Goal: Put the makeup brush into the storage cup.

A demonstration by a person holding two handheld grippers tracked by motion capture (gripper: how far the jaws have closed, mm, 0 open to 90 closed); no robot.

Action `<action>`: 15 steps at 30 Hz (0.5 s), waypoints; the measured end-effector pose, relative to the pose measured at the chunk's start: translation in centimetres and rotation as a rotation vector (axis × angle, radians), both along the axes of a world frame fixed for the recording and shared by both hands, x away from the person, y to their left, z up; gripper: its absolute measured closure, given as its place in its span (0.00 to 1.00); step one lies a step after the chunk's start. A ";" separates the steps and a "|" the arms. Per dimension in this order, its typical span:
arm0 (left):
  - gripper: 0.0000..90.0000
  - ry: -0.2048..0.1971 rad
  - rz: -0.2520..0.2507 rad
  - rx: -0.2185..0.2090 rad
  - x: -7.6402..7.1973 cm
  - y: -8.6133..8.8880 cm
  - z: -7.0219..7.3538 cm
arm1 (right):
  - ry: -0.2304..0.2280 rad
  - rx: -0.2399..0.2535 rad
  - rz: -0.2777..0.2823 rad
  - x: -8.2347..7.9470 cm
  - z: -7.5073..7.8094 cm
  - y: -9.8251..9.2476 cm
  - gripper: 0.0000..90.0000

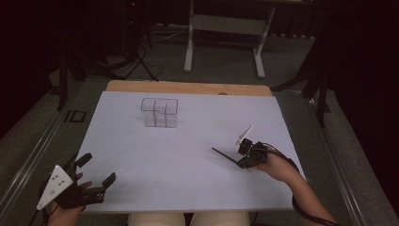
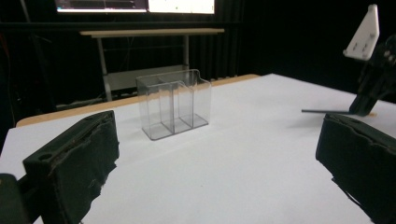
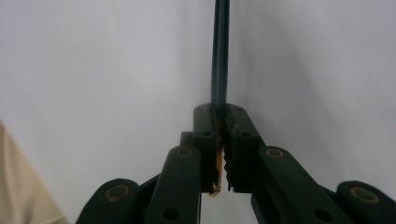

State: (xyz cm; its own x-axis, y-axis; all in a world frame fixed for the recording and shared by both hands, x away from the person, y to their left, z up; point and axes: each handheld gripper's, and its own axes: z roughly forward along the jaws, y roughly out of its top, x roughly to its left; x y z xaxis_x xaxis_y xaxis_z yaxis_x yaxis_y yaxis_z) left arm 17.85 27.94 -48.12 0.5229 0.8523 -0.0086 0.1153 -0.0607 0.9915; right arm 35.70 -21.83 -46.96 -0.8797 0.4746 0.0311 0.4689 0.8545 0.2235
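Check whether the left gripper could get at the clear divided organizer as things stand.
Probably yes: the left gripper is open, and bare white tabletop lies between it and the clear divided organizer.

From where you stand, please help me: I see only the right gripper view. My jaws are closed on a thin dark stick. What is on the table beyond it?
Observer: A clear plastic organizer with compartments stands upright near the table's far edge; I see nothing inside it.
Operator: Where does my stick point?
Observer: In the high view the dark stick runs from the right gripper toward the person's left, its far end just above the white sheet.
Operator: And the other gripper?
Observer: The left gripper is at the near left corner, jaws wide apart, holding nothing.
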 end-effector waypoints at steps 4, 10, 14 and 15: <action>0.01 0.016 -0.017 0.009 0.1 -0.3 0.2 | 0.009 0.008 0.024 -0.3 0.5 0.1 0.93; 0.01 0.056 -0.071 -0.030 0.1 -1.1 0.8 | 0.002 0.019 0.076 -1.0 1.6 0.3 0.93; 0.01 0.084 -0.118 -0.069 0.3 -1.6 1.2 | -0.001 0.021 0.112 -1.5 2.4 0.6 0.93; 0.01 0.093 -0.132 -0.080 0.5 -1.7 1.3 | -0.001 0.022 0.124 -1.6 2.7 0.7 0.93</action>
State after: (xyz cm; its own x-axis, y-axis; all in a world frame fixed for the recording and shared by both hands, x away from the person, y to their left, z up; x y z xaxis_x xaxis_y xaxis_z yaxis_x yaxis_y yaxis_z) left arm 18.31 26.19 -46.80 0.6242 0.7708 -0.1271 0.2033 -0.0031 0.9791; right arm 34.07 -21.10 -44.31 -0.9314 0.3618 0.0396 0.3602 0.9007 0.2428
